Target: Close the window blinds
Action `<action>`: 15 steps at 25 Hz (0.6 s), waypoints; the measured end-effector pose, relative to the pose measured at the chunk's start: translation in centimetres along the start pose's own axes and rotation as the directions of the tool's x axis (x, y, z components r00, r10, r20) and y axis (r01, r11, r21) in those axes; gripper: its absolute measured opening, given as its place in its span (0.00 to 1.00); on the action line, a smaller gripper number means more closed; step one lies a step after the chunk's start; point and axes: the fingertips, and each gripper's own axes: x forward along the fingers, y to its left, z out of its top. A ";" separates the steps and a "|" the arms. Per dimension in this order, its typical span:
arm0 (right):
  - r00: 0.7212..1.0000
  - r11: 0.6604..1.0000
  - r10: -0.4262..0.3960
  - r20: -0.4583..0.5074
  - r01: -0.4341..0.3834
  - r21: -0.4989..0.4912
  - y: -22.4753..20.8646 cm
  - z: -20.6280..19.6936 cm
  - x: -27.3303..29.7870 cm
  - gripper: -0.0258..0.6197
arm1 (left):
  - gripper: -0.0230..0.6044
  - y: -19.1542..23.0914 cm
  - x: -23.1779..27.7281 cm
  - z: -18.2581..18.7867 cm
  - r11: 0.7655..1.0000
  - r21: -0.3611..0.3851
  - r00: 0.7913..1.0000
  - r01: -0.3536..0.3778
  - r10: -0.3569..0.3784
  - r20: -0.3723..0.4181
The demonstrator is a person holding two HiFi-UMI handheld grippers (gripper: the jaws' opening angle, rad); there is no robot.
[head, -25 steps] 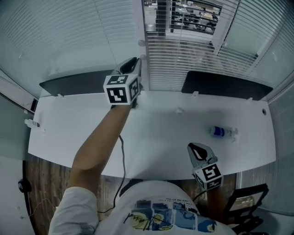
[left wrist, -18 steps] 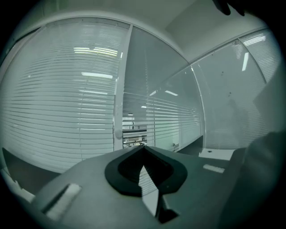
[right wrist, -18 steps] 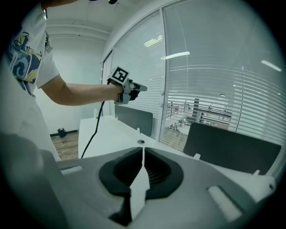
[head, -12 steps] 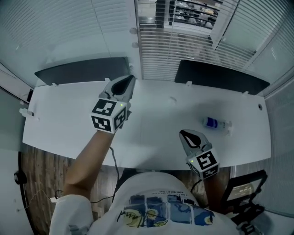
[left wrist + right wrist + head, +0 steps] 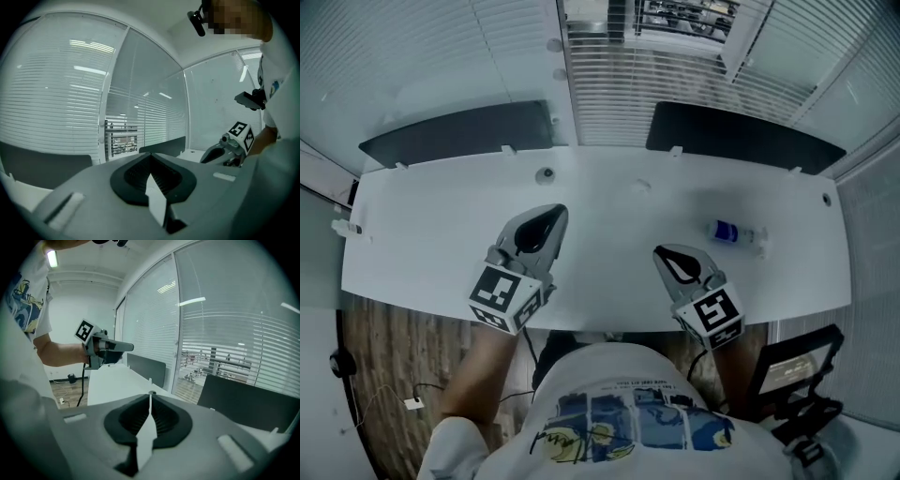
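Head view: the left gripper [image 5: 546, 223] and right gripper [image 5: 673, 264] are hovering over the near edge of the white desk [image 5: 609, 202]. Both are sitting well apart from the window blinds [image 5: 609, 89], which are hanging beyond the desk's far edge. A bottle [image 5: 734, 232] is lying unused at the right. Left gripper view: the jaws are pressing together on nothing, probably because no blind control is within reach. Right gripper view: the jaws are likewise meeting empty; the slats ahead are letting a room show through, so both grippers are probably idling.
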 end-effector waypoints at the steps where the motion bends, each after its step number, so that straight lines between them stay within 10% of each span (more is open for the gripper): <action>1: 1.000 1.000 0.004 -0.002 -0.004 -0.003 -0.1 0.5 0.1 0.05 | 0.05 -0.4 -0.3 0.0 1.000 0.002 1.000 0.009 -0.009 -0.007; 15: 1.000 1.000 -0.015 0.015 0.015 0.000 4.9 4.3 3.5 0.05 | 0.05 -0.1 -6.1 -3.2 0.986 0.040 0.983 0.164 -0.160 -0.093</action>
